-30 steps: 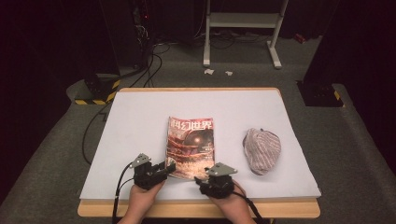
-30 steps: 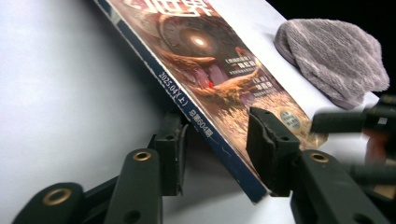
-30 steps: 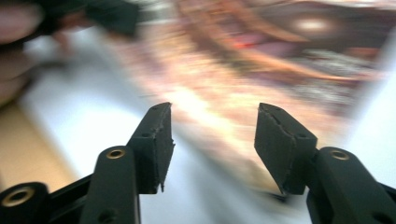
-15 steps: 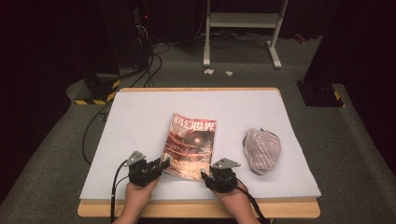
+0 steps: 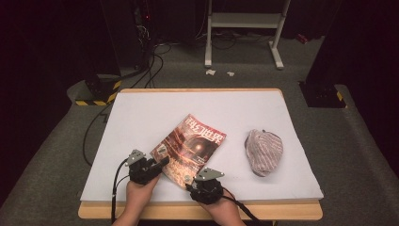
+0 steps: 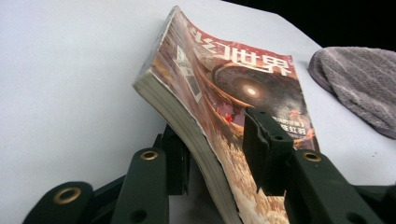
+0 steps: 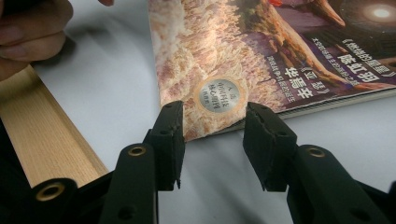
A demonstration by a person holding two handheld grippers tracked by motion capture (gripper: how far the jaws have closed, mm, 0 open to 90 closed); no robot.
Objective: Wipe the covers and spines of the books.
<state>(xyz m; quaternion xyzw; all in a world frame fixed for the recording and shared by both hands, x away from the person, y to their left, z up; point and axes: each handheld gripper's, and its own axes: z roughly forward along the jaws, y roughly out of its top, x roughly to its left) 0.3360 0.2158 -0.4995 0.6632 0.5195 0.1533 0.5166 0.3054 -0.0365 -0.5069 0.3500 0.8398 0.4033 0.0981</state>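
A thick magazine with a reddish cover lies askew in the middle of the white table, its left edge raised. My left gripper holds that edge. In the left gripper view one jaw sits under the page edge and the other on the cover, so the left gripper is shut on the magazine, though its jaws have just been opening a little. My right gripper is at the magazine's near corner. The right gripper stands open; its jaws have just been closing either side of that corner, which lies flat between them.
A grey striped cloth bundle lies to the right of the magazine, also visible as the cloth in the left gripper view. The table's wooden front rim runs close behind the right gripper. Cables and a stand base lie on the floor beyond the table.
The magazine has turned clockwise, its top swinging right, and its left edge has lifted. The right gripper has shifted left and back toward the front rim.
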